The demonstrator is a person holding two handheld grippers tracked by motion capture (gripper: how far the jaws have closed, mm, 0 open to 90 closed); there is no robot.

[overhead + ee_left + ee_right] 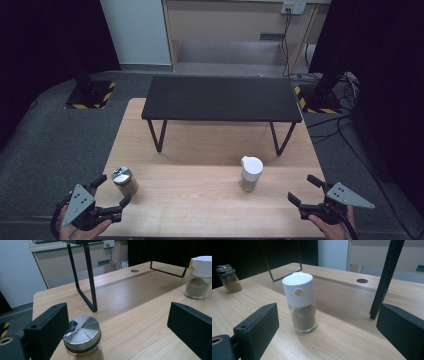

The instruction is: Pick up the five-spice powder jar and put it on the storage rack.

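A light wooden table (210,200) carries a black metal-legged riser shelf (220,97) along its far edge, with two spice jars set nearer the front edge. The white-capped jar (250,173), right of centre, and the steel-lidded jar (124,180), near the front left corner, are judged light, rigid, breakable and slick, best taken around the glass body below the cap. The left gripper (112,190) and right gripper (301,189) are held wide open and empty, each just short of its jar.
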